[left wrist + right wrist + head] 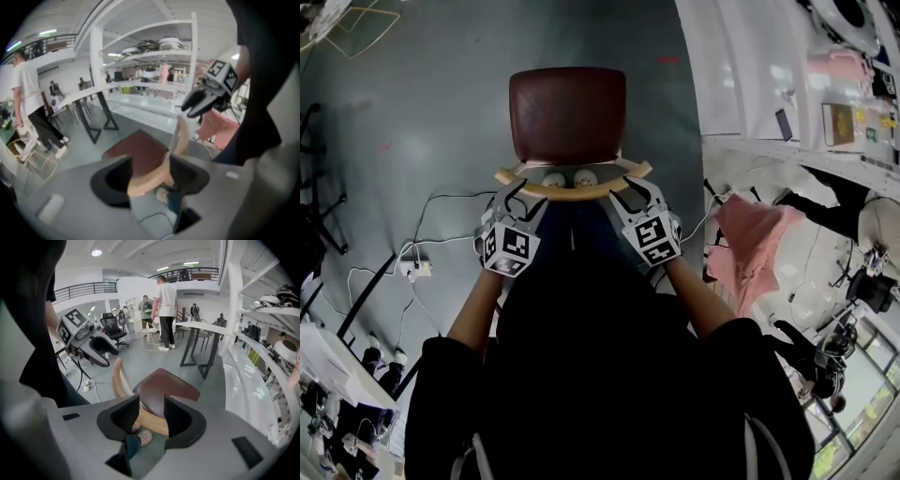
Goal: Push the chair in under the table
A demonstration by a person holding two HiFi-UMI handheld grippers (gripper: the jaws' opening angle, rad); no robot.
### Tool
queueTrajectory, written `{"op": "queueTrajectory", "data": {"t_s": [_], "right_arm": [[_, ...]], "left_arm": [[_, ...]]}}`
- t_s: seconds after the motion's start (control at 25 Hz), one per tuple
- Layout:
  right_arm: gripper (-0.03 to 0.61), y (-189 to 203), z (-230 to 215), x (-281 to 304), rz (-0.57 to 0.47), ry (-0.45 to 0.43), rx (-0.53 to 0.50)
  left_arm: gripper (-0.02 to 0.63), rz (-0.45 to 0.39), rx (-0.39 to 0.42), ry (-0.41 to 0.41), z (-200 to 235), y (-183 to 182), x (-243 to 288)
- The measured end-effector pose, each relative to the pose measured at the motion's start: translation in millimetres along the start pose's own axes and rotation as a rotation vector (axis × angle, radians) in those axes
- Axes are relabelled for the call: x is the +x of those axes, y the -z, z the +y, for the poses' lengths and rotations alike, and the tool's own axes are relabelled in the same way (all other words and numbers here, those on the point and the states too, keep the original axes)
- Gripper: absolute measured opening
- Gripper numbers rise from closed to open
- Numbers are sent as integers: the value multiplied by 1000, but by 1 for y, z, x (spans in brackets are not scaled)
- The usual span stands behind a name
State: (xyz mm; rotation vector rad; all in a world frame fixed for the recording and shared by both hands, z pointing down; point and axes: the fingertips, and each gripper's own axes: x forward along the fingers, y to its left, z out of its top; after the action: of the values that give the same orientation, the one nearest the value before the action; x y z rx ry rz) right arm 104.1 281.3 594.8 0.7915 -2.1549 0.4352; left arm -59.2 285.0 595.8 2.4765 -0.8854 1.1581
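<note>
chair [567,112] | backrest rail [572,194] btwn spread jaws of L gripper [520,199] & R gripper [636,197] | unpinched; two-point straddle, prob. for straight push

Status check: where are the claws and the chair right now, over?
Left claw, right claw open, each astride the backrest of the chair. Chair out on the floor, white table off right. Power strip on floor left.

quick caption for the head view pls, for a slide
The left gripper and right gripper, both open, straddle the curved wooden backrest of a brown-seated chair on a grey floor.
</note>
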Motion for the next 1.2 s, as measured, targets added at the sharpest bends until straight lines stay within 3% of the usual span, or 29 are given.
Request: {"op": "queueTrajectory", "data": {"t_s": [0.2, 0.36, 0.64, 0.76, 0.96, 1.2], "right_arm": [[191, 26, -3, 8, 120, -20, -117], [198, 46, -6, 14, 214, -20, -264], [201, 71, -3, 30, 353, -44, -672], [201, 76, 0, 37, 382, -65, -798], [201, 78, -8, 49, 412, -61, -921], [201, 91, -17, 61, 470, -86, -985]], "left_arm": [[316, 118, 176, 44, -7, 31, 12], [324, 183, 313, 58, -10, 47, 17], [324, 231, 559, 77, -9, 59, 29], [325, 271, 644, 90, -5, 66, 36], [324, 326, 750, 88, 8, 69, 45], [314, 405, 842, 110, 13, 84, 56]]}}
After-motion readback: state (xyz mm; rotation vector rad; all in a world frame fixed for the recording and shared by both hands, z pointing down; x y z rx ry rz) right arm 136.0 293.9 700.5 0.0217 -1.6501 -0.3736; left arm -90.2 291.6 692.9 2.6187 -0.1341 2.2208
